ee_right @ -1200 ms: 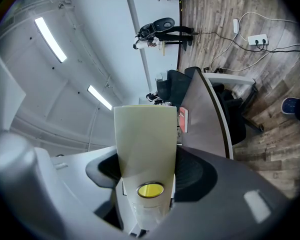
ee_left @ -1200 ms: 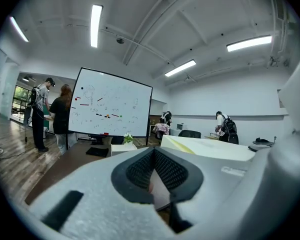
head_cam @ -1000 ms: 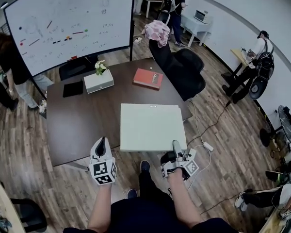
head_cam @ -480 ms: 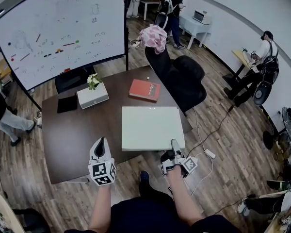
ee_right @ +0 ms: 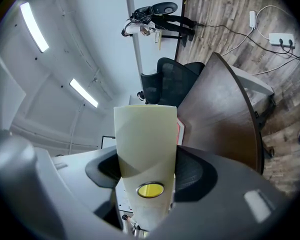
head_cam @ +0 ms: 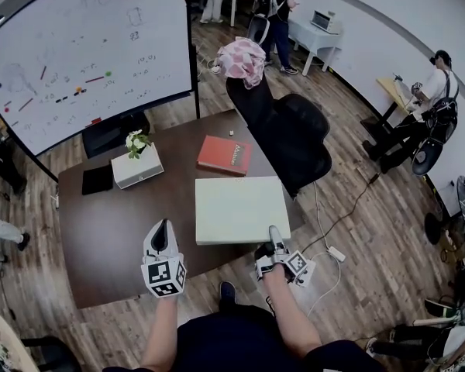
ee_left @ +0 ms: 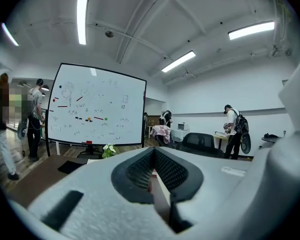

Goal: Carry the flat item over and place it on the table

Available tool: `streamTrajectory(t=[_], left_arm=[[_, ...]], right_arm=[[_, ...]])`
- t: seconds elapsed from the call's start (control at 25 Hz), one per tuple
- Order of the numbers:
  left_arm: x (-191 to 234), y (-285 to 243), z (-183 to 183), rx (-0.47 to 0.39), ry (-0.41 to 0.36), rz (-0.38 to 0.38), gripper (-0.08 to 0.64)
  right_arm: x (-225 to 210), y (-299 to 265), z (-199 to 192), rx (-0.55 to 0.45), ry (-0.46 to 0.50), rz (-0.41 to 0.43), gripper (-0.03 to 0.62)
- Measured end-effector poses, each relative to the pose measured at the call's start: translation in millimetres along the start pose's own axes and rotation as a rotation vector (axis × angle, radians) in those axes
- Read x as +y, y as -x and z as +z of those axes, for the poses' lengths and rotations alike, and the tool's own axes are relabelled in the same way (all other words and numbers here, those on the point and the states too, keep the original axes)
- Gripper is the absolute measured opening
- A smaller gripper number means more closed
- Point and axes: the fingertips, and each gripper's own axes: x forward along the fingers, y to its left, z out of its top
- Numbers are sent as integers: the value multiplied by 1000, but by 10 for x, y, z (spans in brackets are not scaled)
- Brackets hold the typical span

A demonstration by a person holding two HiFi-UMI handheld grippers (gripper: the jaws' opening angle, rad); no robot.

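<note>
The flat item is a pale cream square board [head_cam: 239, 209], held level over the near right part of the dark brown table [head_cam: 116, 223]. My right gripper [head_cam: 272, 235] is shut on the board's near right edge. In the right gripper view the board [ee_right: 146, 134] runs up between the dark pads of that gripper [ee_right: 146, 173], with a yellow disc on its near end and the table [ee_right: 220, 114] beyond. My left gripper [head_cam: 163, 229] hovers over the table's near edge, left of the board and apart from it. Its jaws [ee_left: 154, 170] are shut on nothing.
On the table lie a red book [head_cam: 224, 155], a white box with flowers [head_cam: 136, 166] and a black tablet [head_cam: 98, 179]. A black office chair [head_cam: 291, 134] stands at the far right corner, a whiteboard [head_cam: 77, 53] behind. A power strip [head_cam: 335, 253] with cables lies on the floor. People stand around.
The table and everything on it have drawn nearer and slid left. The board now reaches further over the tabletop. Both grippers keep their grip and spacing.
</note>
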Motion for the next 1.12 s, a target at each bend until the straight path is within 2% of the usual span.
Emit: streamTrajectory(t=[0.2,0.56,0.92,1.12], left_arm=[[-208,-419,60,-22,-5,7,-5],[-492,-690,53,-17,-28,8,-5],[-516,-772,-17,-30,-31,14,-5],[-566,-824,-93,-20,-36,3,-5]], right_arm=[[-508,-311,301,28,-5,-62,282],[-944,-692,541,38,-29,-117,282],[-1082,-863,486,74,-16,-153,285],[-1173,-983,539,73,-2,-134,288]])
